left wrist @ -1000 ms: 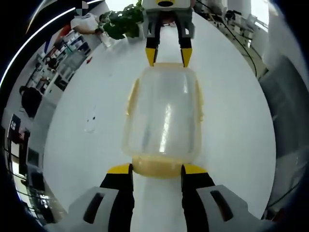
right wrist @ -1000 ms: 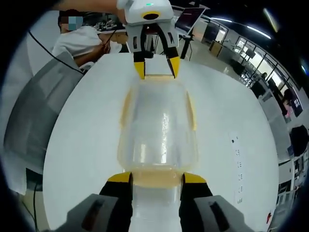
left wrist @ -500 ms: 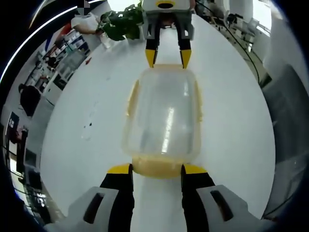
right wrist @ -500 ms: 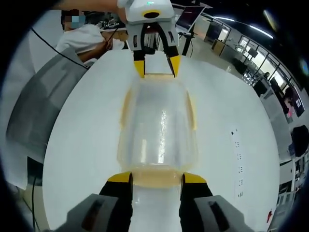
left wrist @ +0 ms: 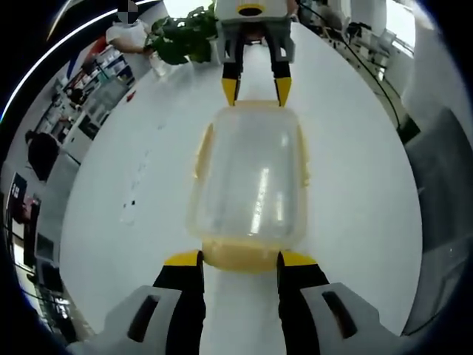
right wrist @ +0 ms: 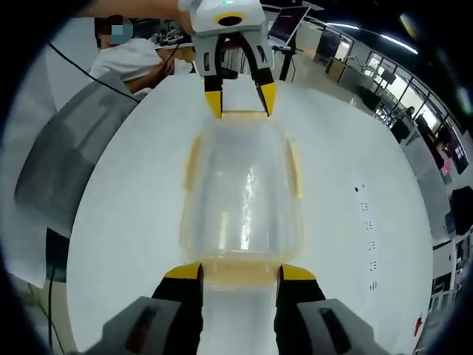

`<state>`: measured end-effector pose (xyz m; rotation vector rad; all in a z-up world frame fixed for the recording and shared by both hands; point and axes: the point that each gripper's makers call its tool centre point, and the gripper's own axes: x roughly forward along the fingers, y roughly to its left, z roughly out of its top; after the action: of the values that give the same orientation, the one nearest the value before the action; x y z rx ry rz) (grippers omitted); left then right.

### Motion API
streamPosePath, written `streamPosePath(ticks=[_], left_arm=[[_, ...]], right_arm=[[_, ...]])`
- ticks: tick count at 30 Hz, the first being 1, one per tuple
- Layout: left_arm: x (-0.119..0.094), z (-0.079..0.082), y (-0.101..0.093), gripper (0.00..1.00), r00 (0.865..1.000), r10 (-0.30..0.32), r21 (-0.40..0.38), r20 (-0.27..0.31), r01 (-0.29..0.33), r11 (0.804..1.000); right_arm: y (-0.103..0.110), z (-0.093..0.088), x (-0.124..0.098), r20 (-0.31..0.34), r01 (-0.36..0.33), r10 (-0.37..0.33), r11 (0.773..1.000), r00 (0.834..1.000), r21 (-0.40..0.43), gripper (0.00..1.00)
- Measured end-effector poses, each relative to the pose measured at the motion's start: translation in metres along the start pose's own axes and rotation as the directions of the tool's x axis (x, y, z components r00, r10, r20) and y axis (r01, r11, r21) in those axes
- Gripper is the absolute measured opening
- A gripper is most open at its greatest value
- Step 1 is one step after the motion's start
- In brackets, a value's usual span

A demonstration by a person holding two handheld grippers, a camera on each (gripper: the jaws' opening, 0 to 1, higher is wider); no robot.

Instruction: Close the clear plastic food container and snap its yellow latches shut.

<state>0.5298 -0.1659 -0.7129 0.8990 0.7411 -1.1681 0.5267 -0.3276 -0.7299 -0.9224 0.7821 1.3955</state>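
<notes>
Bracketing the container [left wrist: 251,177] endwise, my left gripper [left wrist: 238,260] and right gripper [right wrist: 238,275] are staying open astride its end latches; nothing is changing, latches unsnapped.

One container [left wrist: 251,181], four yellow latches [left wrist: 238,255], two tongs [left wrist: 238,259], one plant [left wrist: 181,37].

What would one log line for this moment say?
container: lid on, on white table | left gripper: open, astride near end latch | right gripper: open, astride opposite latch

Only the background has drifted slightly as both cameras shifted; nothing else moved.
</notes>
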Motion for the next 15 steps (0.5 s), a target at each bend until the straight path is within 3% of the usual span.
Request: streamPosePath(ticks=[15], left_arm=[[0.016,0.013,-0.002,0.37,1.0,-0.021,0.003,-0.001,0.021,1.0]], right_arm=[[0.001,-0.02,-0.004,0.002,-0.021,0.021,1.0,1.0,0.009,0.36]])
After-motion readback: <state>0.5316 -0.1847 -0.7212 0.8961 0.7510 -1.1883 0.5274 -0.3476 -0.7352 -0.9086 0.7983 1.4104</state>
